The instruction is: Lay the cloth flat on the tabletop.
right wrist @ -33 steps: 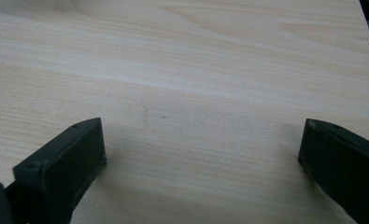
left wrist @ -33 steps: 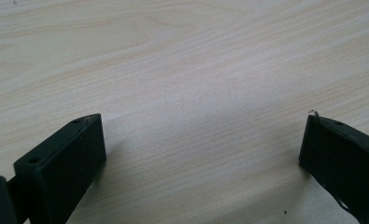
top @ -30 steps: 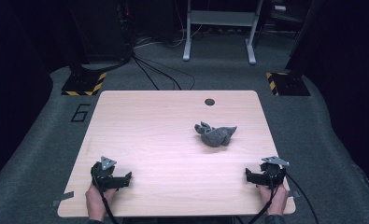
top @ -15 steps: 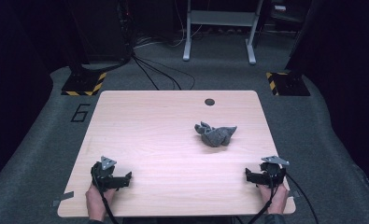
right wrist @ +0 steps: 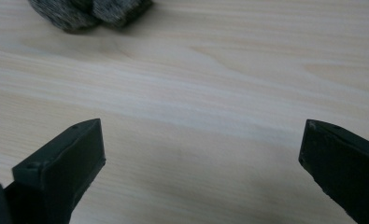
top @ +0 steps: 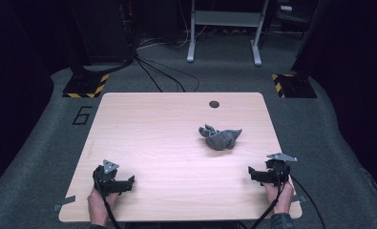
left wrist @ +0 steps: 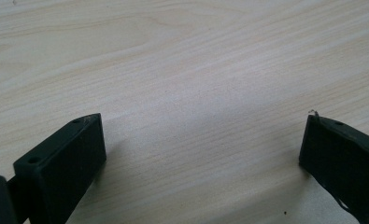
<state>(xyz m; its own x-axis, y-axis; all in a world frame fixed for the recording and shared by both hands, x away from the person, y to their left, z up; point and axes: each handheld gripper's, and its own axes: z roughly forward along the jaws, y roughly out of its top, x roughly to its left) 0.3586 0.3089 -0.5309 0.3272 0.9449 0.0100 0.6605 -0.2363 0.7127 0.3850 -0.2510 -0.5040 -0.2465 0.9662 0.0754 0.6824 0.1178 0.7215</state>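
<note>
Light wood-grain table (top: 176, 143), bare except for one crumpled grey cloth (top: 220, 137) lying right of centre, toward the far half, with a small dark round hole (top: 214, 104) near the far edge beyond it. The cloth bunches into a low heap, slightly longer across the table than deep. It lies forward and inward of the right gripper (top: 261, 175), clearly nearer to it than to the left gripper (top: 125, 182). Both grippers rest low at the near corners, hands behind them, jaws pointing inward. Right gripper view: jaws spread wide, empty, cloth (right wrist: 91, 11) at the upper left. Left gripper view: jaws wide apart over bare wood. A reach would likely fall to the right.
</note>
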